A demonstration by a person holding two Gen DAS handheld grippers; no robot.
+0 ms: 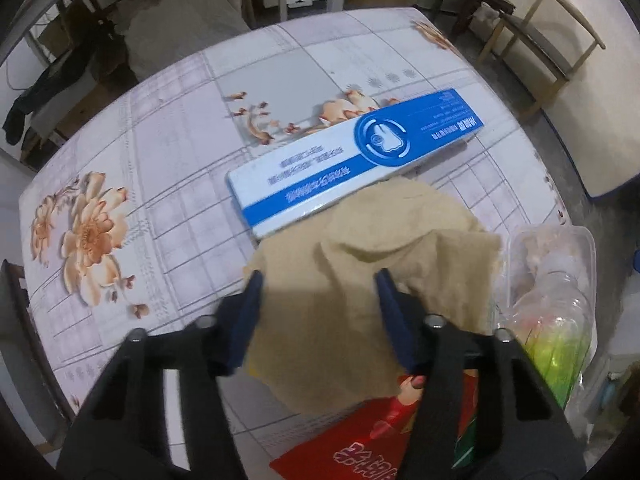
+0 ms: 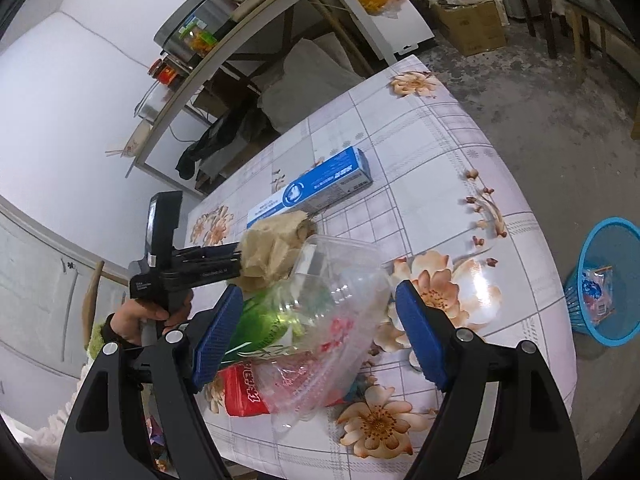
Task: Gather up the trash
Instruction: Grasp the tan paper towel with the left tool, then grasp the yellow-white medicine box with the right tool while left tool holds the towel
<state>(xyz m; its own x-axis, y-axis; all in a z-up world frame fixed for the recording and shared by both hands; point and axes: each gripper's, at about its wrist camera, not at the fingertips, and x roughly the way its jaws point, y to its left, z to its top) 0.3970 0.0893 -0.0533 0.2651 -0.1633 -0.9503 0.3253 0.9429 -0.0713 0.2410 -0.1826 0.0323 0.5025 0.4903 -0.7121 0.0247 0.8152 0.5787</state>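
the right gripper [image 2: 320, 328] hung wide open round a clear plastic container [image 2: 340, 292], holding nothing. beside it the left gripper [image 1: 318, 300] straddled a crumpled tan paper towel [image 1: 360, 260]; whether its pads pinched it i could not tell. a red packet [image 2: 244, 392] and a blue-and-white toothpaste box [image 1: 352, 160] lay uncollected on the flowered table [image 1: 160, 160]. the blue basket [image 2: 604, 284] on the floor held some wrappers, so most remained.
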